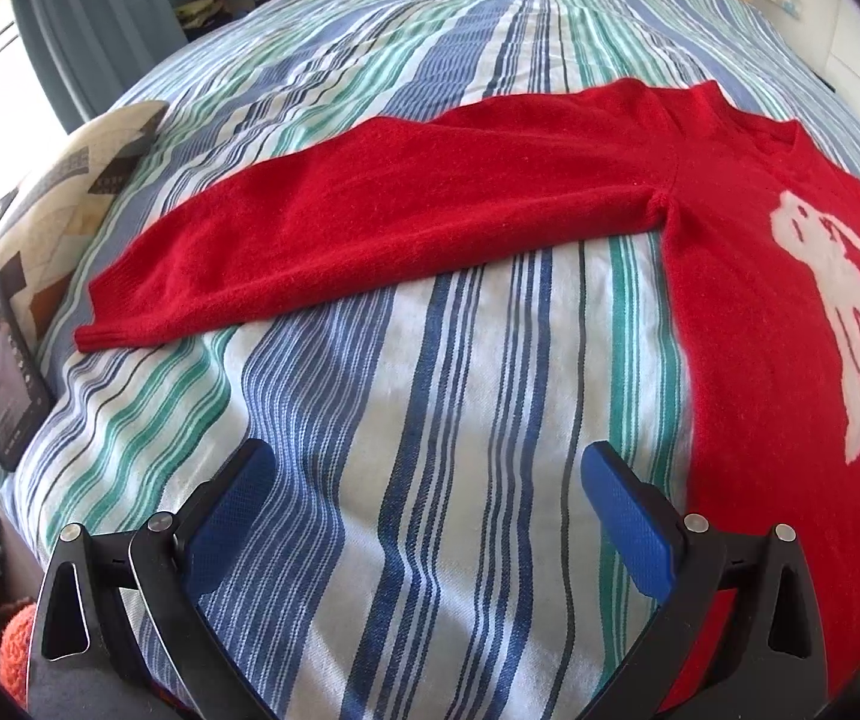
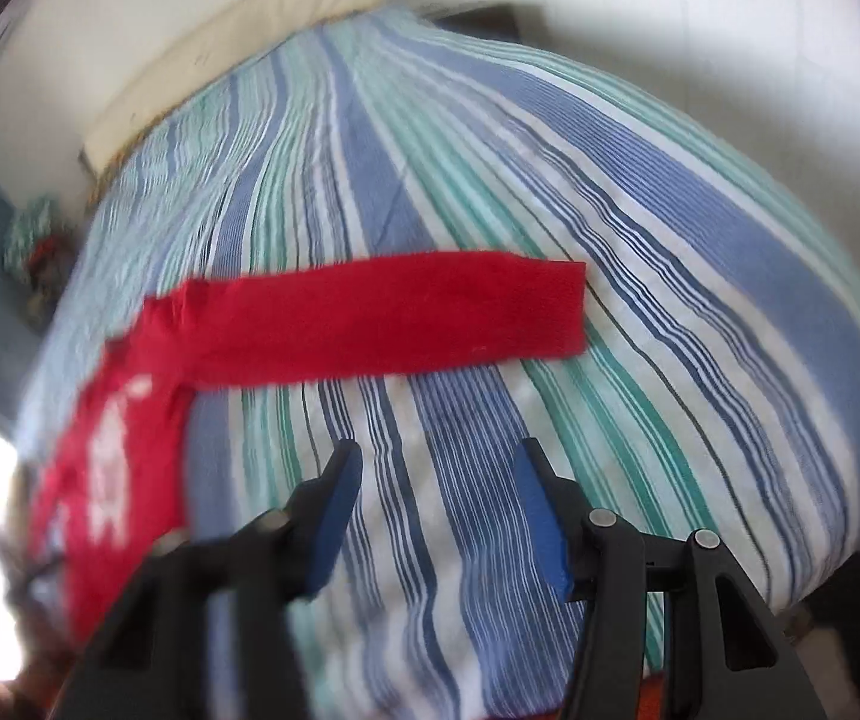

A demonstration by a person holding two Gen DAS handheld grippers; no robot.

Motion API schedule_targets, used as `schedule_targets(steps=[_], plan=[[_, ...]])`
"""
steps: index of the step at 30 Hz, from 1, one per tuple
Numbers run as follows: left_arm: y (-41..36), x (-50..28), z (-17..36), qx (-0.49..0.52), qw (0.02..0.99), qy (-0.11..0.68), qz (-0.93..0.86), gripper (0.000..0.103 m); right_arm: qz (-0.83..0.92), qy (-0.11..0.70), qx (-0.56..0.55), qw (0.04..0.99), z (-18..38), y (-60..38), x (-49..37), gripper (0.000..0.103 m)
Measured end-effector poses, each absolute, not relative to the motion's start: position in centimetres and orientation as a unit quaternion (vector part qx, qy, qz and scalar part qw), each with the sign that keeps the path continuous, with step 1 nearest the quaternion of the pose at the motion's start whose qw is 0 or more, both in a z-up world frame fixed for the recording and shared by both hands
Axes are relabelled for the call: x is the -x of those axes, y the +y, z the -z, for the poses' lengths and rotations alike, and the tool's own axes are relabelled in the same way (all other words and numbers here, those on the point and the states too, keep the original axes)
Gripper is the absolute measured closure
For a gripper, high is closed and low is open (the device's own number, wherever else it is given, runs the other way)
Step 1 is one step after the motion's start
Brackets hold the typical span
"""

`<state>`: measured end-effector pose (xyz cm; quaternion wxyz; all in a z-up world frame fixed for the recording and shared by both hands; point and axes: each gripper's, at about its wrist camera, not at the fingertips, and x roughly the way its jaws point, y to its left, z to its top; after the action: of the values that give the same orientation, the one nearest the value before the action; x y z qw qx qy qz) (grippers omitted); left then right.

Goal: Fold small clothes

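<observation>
beyond both open, empty grippers, left gripper [image 1: 424,474] and right gripper [image 2: 439,471]; red sweater [image 1: 460,192] flat on bedspread [image 1: 430,396]

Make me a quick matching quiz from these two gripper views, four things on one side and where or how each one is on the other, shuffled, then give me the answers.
Things:
1. red sweater
2. phone
3. left gripper
4. white animal figure

Descriptions:
A. propped against a patterned pillow
B. open, over bare striped bedspread
C. lying flat, sleeves spread out
D. on the sweater's front

Pairs: 1-C, 2-A, 3-B, 4-D
</observation>
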<state>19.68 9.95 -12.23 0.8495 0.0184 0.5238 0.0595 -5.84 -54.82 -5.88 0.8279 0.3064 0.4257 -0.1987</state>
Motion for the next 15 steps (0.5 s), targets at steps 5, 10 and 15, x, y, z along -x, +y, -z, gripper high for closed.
schedule_targets(steps=[5, 10, 15], plan=[[11.1, -19.5, 12.2, 0.014, 0.847, 0.527, -0.068, 0.001, 0.212, 0.392, -0.450, 0.774, 10.7, -59.8, 5.1, 0.050], [11.6, -19.6, 12.6, 0.030, 0.843, 0.532, -0.075, 0.001, 0.249, 0.356, -0.499, 0.750, 13.9, -61.3, 3.3, 0.053], [11.4, -19.6, 12.7, 0.016, 0.843, 0.532, -0.079, 0.001, 0.298, 0.326, -0.506, 0.741, 14.6, -62.4, 2.2, 0.098]])
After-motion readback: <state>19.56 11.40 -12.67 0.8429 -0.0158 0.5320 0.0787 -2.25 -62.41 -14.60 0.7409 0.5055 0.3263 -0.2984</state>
